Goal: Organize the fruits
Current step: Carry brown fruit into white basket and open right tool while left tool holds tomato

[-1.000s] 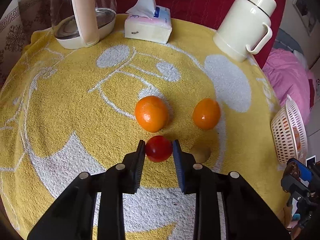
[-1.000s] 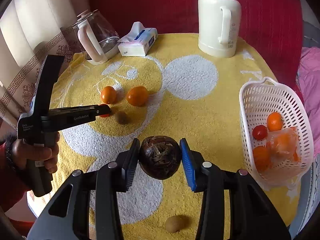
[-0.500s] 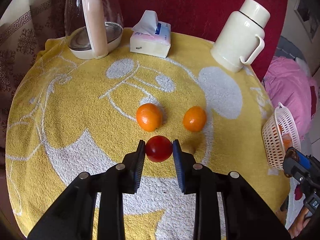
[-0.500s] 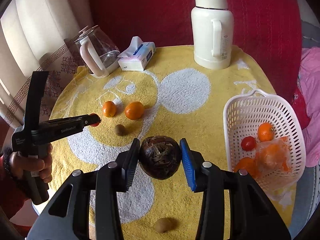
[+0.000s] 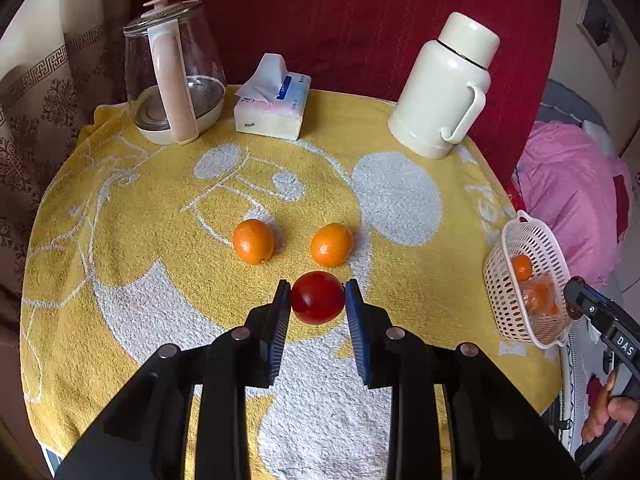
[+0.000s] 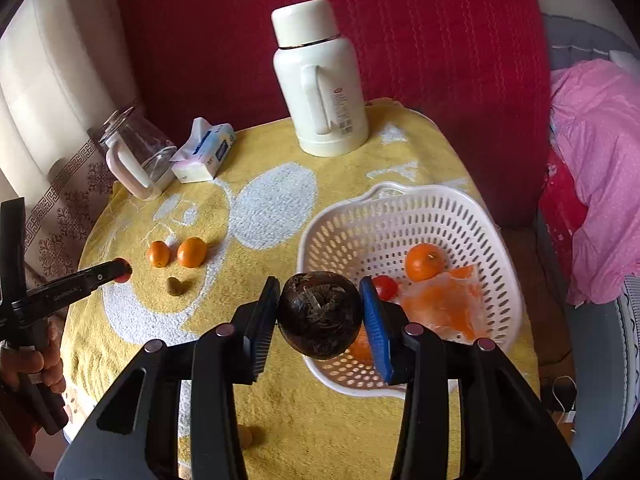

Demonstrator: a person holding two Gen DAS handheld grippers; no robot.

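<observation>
My left gripper (image 5: 318, 300) is shut on a small red fruit (image 5: 317, 297) and holds it above the yellow towel; it also shows at the left of the right wrist view (image 6: 120, 273). Two oranges (image 5: 253, 241) (image 5: 331, 244) lie just beyond it. My right gripper (image 6: 319, 309) is shut on a dark brown round fruit (image 6: 318, 314), held above the near left rim of the white basket (image 6: 352, 216). The basket holds an orange (image 6: 425, 262), a small red fruit (image 6: 385, 286) and a bag of orange pieces (image 6: 444, 304). A kiwi (image 6: 174, 286) lies on the towel.
A glass kettle (image 5: 176, 76), a tissue pack (image 5: 274, 104) and a cream thermos (image 5: 444, 88) stand along the back of the round table. A second brownish fruit (image 6: 245, 436) lies near the front edge. Pink bedding (image 6: 592, 176) is at the right.
My left gripper has risen and pulled back with the red fruit. My right gripper has carried the dark fruit to the right, over the basket's rim.
</observation>
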